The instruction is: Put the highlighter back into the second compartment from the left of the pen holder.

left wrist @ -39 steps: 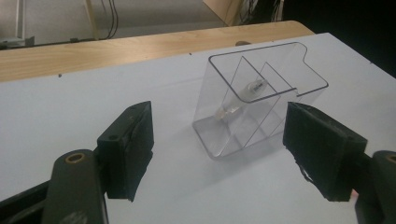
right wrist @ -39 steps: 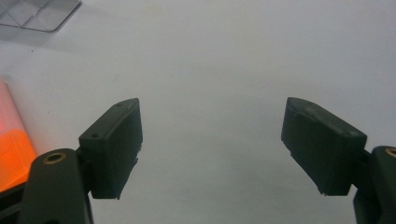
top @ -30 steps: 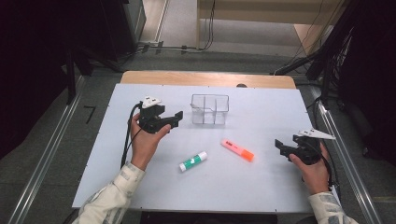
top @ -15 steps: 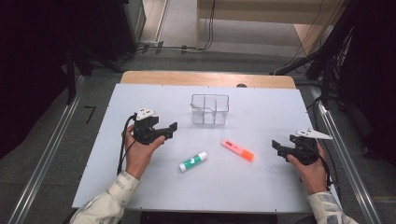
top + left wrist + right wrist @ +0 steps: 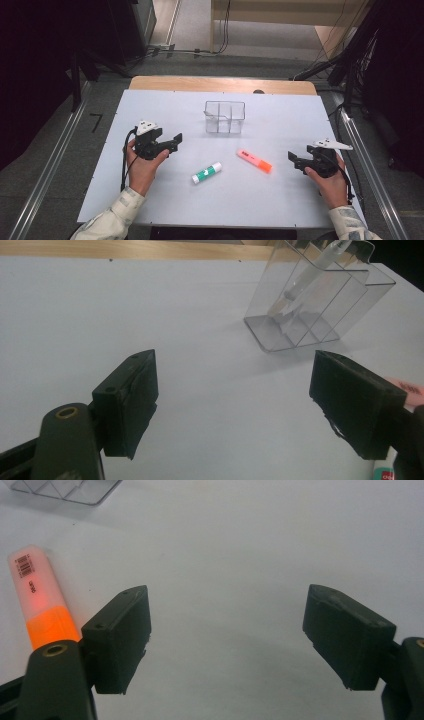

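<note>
A clear plastic divided box (image 5: 224, 116) stands at the table's back middle. An orange highlighter (image 5: 254, 161) lies in front of it, and a white-and-green glue stick (image 5: 206, 172) lies further left. My left gripper (image 5: 175, 141) is held left of the glue stick, open and empty, pointing right. In the left gripper view its jaws (image 5: 240, 405) stand wide apart, facing the box (image 5: 312, 305). My right gripper (image 5: 294, 161) sits right of the highlighter, open and empty. In the right gripper view the highlighter (image 5: 40, 605) lies just left of the open gripper (image 5: 235, 640).
The white table top (image 5: 150, 105) ends in a wooden strip (image 5: 220, 84) at the back. Metal rails (image 5: 55, 160) run along both sides on the floor. Dark equipment and cables stand beyond the table.
My left gripper has drawn back from near the box, toward the person and a little left. The right gripper has edged slightly left toward the highlighter.
</note>
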Demonstrator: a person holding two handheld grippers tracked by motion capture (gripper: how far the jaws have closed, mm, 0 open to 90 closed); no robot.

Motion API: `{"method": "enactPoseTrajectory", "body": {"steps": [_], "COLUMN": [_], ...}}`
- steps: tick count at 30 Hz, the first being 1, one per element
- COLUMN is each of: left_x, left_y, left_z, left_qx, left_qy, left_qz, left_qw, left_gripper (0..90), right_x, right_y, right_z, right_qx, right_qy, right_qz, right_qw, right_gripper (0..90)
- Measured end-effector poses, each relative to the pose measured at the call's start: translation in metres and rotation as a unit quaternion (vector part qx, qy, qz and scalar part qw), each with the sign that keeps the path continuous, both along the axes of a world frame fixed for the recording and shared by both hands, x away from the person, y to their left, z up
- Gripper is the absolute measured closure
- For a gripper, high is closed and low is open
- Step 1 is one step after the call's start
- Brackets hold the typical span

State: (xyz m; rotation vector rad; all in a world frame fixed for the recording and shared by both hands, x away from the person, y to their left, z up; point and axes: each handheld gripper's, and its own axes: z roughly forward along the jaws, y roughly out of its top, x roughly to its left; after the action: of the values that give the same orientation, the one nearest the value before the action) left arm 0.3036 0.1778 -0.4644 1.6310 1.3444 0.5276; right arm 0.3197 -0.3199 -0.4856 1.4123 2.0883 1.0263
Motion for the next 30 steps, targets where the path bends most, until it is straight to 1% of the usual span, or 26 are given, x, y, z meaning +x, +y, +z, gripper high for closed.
{"method": "enactPoseTrajectory", "body": {"steps": [8,17,30], "left_x": [-0.002,-0.003,-0.004], "left_y": [0.003,0.007,0.01], "left_z": [-0.002,-0.003,-0.004], "left_qx": [0.007,0.004,0.002], "left_qy": [0.002,0.003,0.003], "left_qz": [0.001,0.005,0.007], "left_qw": [1.0,1.0,1.0], "left_gripper": [20.3,20.3,20.3], "right_x": [-0.002,-0.004,-0.006], "right_y": [0.005,0.015,0.032], "right_z": [0.0,-0.001,-0.007], "right_qx": [0.002,0.0,-0.015], "right_qy": [0.0,0.005,0.014], "right_qz": [0.011,0.031,0.065], "right_qw": [0.9999,0.9995,0.9977], "right_gripper": [17.9,17.9,18.0]}}
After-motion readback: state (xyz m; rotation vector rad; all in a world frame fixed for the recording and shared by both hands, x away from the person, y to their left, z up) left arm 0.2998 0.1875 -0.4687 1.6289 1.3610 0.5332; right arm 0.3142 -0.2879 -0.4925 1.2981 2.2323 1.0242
